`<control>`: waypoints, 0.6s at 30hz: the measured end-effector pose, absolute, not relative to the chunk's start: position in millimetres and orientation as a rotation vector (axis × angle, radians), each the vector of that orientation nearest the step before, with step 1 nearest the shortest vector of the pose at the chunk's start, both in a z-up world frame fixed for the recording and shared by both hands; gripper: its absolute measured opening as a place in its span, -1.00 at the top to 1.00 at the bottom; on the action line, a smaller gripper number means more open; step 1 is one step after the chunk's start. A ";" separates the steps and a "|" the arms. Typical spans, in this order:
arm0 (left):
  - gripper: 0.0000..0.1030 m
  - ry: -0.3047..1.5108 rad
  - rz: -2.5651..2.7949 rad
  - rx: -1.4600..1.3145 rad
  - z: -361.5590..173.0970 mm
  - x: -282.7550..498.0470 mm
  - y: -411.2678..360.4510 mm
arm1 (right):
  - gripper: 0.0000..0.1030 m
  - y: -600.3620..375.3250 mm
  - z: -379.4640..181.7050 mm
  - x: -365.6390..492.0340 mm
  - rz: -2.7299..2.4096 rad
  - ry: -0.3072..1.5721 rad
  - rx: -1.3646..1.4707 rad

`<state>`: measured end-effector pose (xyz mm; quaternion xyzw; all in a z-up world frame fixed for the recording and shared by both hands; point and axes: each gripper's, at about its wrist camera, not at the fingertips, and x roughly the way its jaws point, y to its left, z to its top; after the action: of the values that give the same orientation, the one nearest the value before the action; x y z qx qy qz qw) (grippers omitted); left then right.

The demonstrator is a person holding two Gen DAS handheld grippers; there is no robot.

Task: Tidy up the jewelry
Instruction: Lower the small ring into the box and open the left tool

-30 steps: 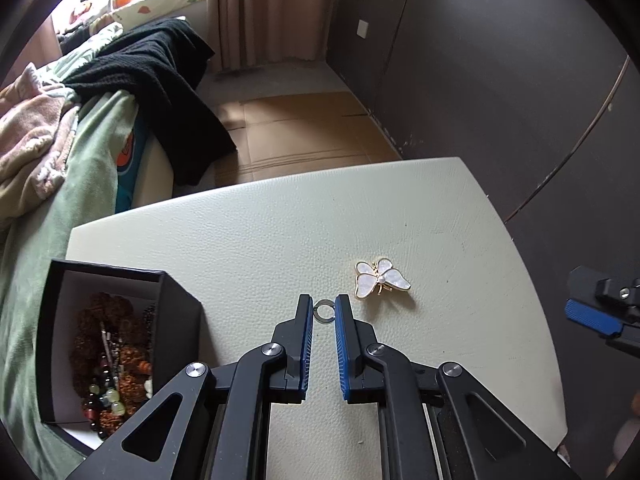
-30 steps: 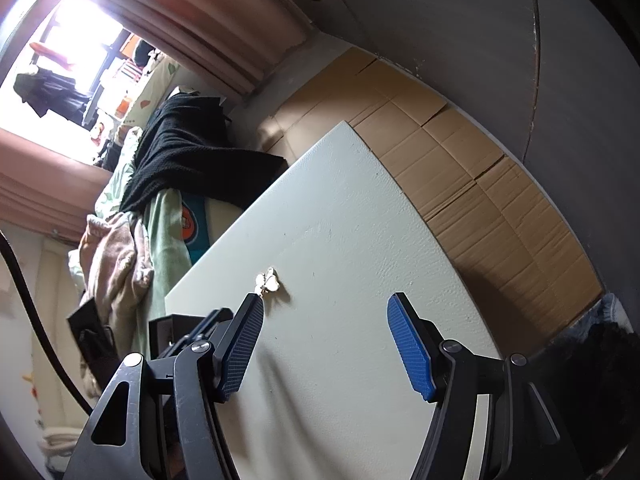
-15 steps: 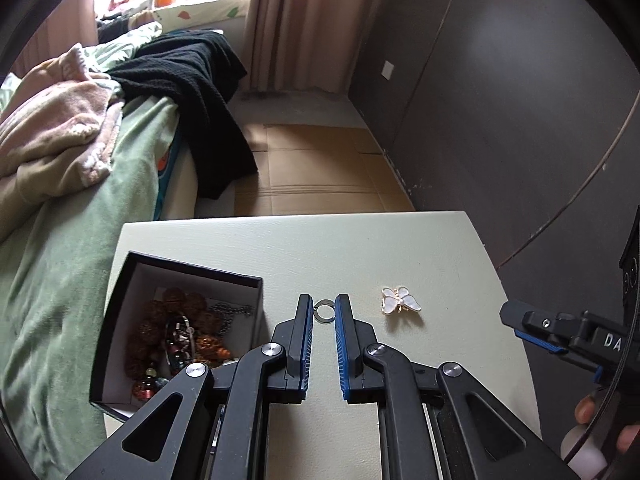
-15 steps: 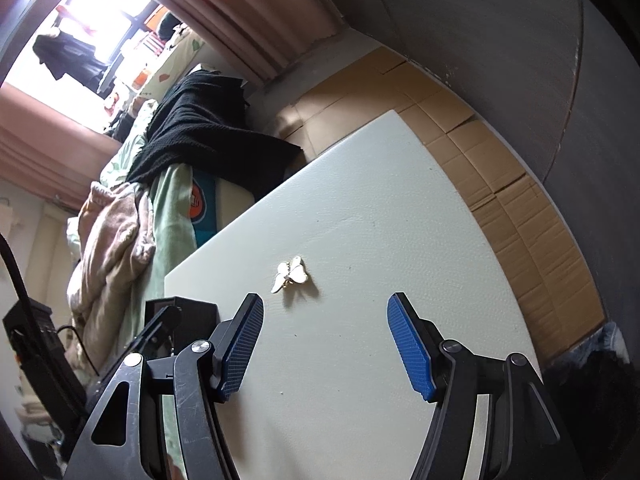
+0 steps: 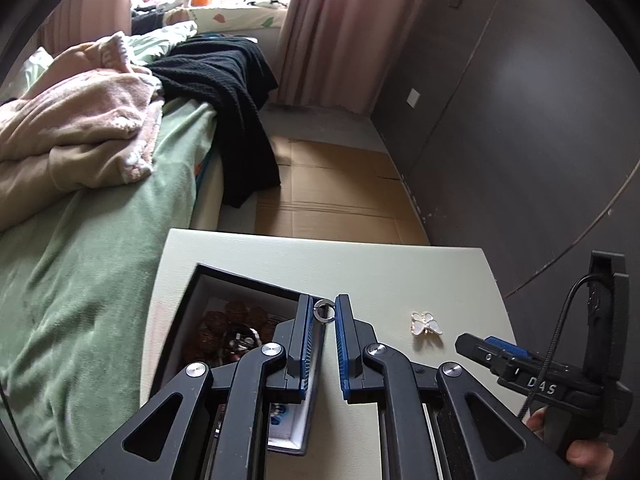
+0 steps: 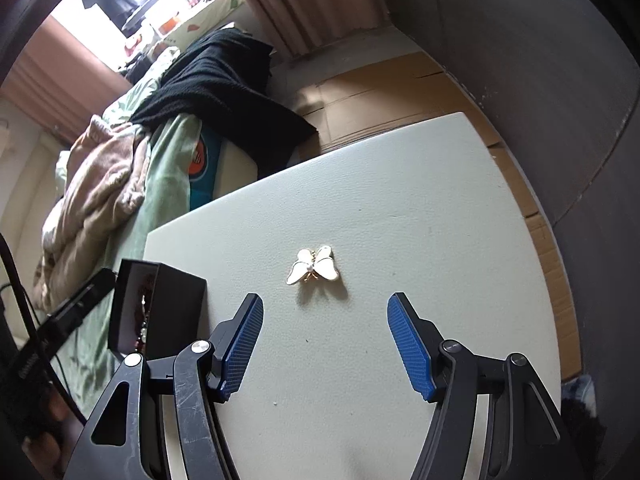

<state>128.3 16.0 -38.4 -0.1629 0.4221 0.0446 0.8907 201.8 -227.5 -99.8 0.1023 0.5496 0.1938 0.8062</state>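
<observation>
My left gripper [image 5: 323, 311] is shut on a small silver ring [image 5: 323, 313], pinched at its fingertips above the right rim of a black jewelry box [image 5: 188, 304] that holds brown bead strands. A white and gold butterfly brooch [image 5: 427, 323] lies on the pale table to the right of the box. In the right wrist view the butterfly brooch [image 6: 313, 266] sits just ahead of my right gripper [image 6: 325, 308], which stands open with nothing between its blue pads. The black box [image 6: 160, 300] is at that gripper's left. The right gripper [image 5: 486, 347] shows at the lower right of the left wrist view.
The pale table [image 6: 400, 208] stands beside a bed with a green cover [image 5: 80, 264], a pink blanket [image 5: 76, 120] and a black garment [image 5: 224, 80]. Cardboard sheets [image 5: 340, 188] cover the floor beyond. A dark wall [image 5: 520, 120] runs along the right.
The left gripper, still holding the ring, moved left and up from beside the brooch to over the box's edge. The right gripper swung in until the brooch lies just ahead of its open fingers.
</observation>
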 end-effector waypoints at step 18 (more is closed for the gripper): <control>0.78 0.951 0.140 -0.424 -59.8 119.9 73.7 | -0.27 -168.3 -126.5 210.7 0.291 1.120 0.016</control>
<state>119.9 73.7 -59.8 -0.2024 0.4538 0.0668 0.8653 210.7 -168.3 -126.5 0.0078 0.5291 0.1377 0.8373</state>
